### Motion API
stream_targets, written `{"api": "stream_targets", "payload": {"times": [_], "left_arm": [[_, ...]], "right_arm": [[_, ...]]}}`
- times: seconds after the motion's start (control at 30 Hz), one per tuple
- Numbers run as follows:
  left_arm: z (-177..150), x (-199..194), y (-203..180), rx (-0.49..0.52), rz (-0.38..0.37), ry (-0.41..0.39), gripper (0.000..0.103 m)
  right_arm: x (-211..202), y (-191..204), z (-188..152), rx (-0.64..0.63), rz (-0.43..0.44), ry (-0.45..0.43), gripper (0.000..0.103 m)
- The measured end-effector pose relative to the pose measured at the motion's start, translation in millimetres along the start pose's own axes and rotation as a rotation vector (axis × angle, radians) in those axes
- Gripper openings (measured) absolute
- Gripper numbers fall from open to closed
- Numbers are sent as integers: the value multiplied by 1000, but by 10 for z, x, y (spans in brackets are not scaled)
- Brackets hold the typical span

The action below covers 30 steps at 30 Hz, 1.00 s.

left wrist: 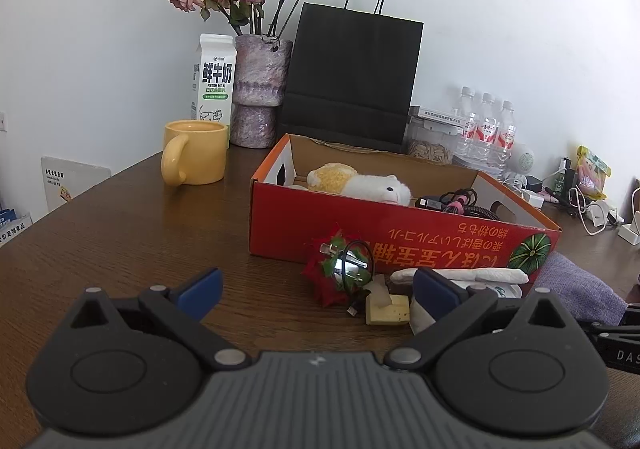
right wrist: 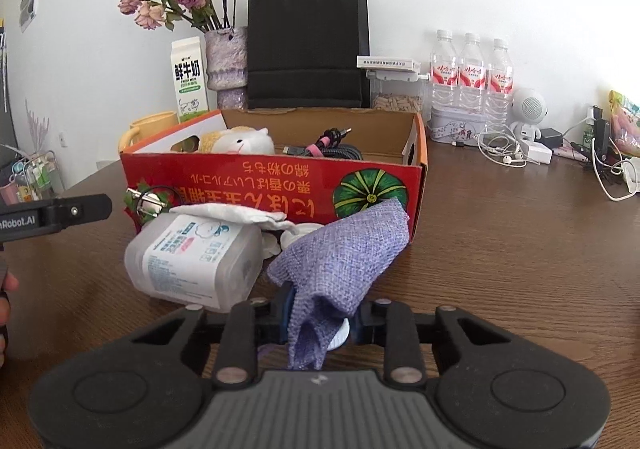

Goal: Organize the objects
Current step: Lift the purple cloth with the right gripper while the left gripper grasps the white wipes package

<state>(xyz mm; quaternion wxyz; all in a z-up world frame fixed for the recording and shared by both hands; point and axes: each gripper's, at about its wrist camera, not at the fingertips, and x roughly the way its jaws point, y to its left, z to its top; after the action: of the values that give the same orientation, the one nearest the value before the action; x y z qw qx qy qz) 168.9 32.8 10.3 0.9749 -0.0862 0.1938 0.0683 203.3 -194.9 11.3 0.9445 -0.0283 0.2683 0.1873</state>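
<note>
The right gripper (right wrist: 320, 319) is clamped on the purple cloth (right wrist: 340, 261), which drapes against the red box (right wrist: 272, 185) in the middle of the table (right wrist: 520, 249). The left gripper (left wrist: 316, 291) stands apart, empty. Lifting could snag the wipes pack (right wrist: 196, 261) beside it, or the loose cloth could slip free.

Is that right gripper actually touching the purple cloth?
Touching. In the right wrist view the right gripper has its fingers closed on the purple cloth, which bunches between them.

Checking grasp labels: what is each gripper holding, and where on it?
Right gripper: shut on the purple woven cloth, pinched at its bunched near end. Left gripper: open, holding nothing.
</note>
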Motion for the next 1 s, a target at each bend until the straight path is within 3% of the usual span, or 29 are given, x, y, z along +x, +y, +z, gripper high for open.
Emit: {"api": "stream_targets", "payload": {"times": [0.33, 0.73, 1.0], "left_arm": [[-6, 14, 7, -10, 14, 13, 103], [-34, 31, -80, 8, 21, 57, 103], [-56, 23, -532, 67, -92, 116, 103]], "right_arm": [[-285, -56, -23, 43, -53, -194, 17], [-340, -36, -39, 43, -64, -227, 17], [-378, -74, -49, 73, -69, -251, 17]]}}
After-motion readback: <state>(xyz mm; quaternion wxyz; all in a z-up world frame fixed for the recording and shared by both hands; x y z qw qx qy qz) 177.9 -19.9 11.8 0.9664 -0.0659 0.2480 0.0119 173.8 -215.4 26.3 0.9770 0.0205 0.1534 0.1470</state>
